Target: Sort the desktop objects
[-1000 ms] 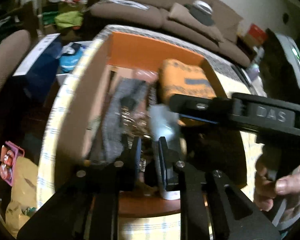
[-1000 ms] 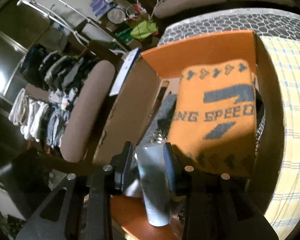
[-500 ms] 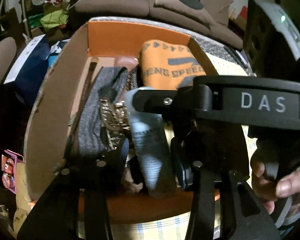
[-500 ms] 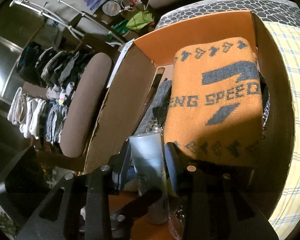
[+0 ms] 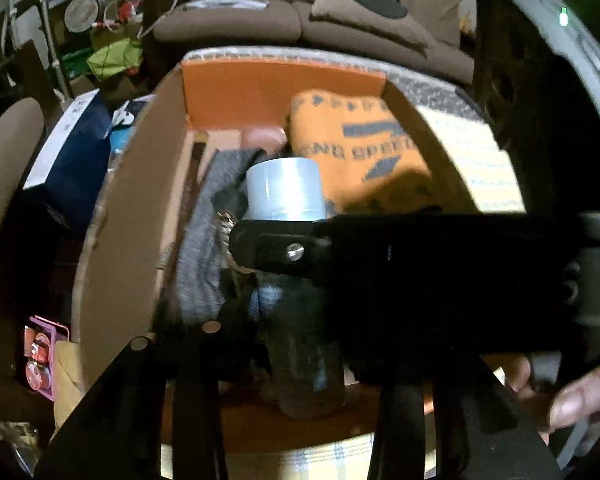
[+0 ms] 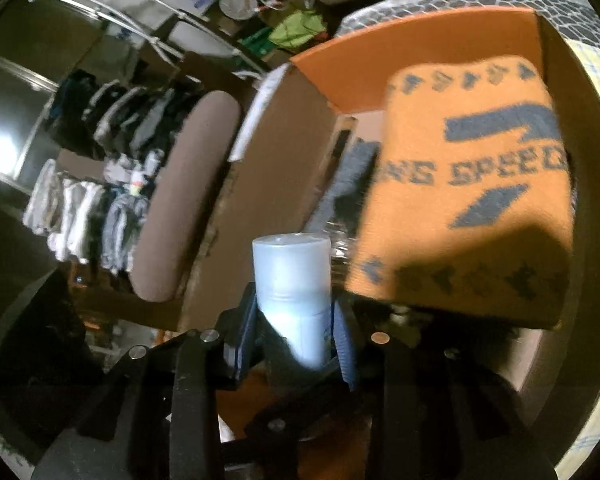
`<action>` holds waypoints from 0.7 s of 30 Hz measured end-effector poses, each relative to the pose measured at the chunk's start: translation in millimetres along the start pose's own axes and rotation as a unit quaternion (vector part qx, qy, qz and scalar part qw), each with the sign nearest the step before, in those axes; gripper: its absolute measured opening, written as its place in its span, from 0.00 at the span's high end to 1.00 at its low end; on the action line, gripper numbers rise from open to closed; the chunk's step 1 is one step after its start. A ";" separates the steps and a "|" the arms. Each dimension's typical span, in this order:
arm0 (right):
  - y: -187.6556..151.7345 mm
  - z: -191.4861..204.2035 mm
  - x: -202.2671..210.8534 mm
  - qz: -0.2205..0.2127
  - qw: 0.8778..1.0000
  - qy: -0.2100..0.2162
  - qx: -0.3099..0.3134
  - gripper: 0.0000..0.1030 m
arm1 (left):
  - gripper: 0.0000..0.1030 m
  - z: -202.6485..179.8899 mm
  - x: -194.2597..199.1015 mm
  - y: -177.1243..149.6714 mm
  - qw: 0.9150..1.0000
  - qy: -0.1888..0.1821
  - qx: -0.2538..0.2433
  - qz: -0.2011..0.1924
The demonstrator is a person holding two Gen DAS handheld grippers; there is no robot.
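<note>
A pale blue bottle (image 5: 284, 188) with a wide cap stands tilted over the near end of an open cardboard box (image 5: 132, 220). My right gripper (image 6: 296, 332) is shut on the bottle (image 6: 296, 280) below its cap; in the left wrist view its black finger (image 5: 340, 248) crosses in front. My left gripper (image 5: 296, 320) reaches around the bottle's lower body with its jaws closing. Its left pad lies against the bottle, and its right finger is hidden behind the right gripper. In the box lie a folded orange towel (image 6: 468, 184) and a grey cloth (image 5: 200, 264).
The box (image 6: 284, 184) sits on a checked tablecloth (image 5: 484, 160). A person's hand (image 5: 580, 392) holds the right gripper's handle. A brown chair (image 6: 184, 208) and a rack of clothes (image 6: 100, 184) stand to the left, a sofa (image 5: 300, 20) behind, a blue carton (image 5: 72, 160) beside the box.
My left gripper's fingers spread from a narrow gap and came around the bottle. The bottle, held by the right gripper, has tipped up so its cap stands higher in both views.
</note>
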State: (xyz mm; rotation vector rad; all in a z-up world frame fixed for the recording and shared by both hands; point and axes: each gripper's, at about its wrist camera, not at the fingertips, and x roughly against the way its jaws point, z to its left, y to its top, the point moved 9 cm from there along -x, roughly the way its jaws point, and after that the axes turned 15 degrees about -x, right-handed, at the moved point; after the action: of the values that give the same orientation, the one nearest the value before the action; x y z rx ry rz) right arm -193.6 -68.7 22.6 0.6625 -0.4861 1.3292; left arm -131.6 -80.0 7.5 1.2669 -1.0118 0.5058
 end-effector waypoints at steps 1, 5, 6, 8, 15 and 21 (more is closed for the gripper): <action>0.5 5.4 0.1 -0.002 1.000 0.007 0.000 0.66 | 0.68 2.4 4.0 0.3 1.000 0.001 -0.001 -0.004; -1.9 22.2 -3.5 -0.004 0.999 0.034 0.005 0.66 | 0.68 15.9 12.5 -0.3 1.000 0.012 -0.005 -0.007; -2.7 24.3 -6.4 -0.003 0.999 0.036 0.004 0.66 | 0.68 20.0 12.1 -0.8 1.000 0.015 -0.003 -0.005; -3.5 25.7 -11.9 0.002 0.999 0.043 -0.004 0.64 | 0.68 25.4 8.4 -0.7 1.000 0.024 -0.009 0.002; -1.0 22.7 -14.0 0.000 0.999 0.045 -0.025 0.52 | 0.68 56.6 -3.6 0.1 0.998 0.051 -0.014 0.027; 4.7 17.3 -2.2 -0.022 0.999 0.029 -0.018 0.52 | 0.68 54.5 -15.2 -4.0 0.991 0.106 -0.060 0.057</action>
State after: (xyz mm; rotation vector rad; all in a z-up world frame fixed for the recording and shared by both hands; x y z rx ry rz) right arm -197.9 -81.7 34.4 0.6005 -0.4448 1.2916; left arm -154.6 -129.1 -8.9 1.0292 -0.9249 0.6442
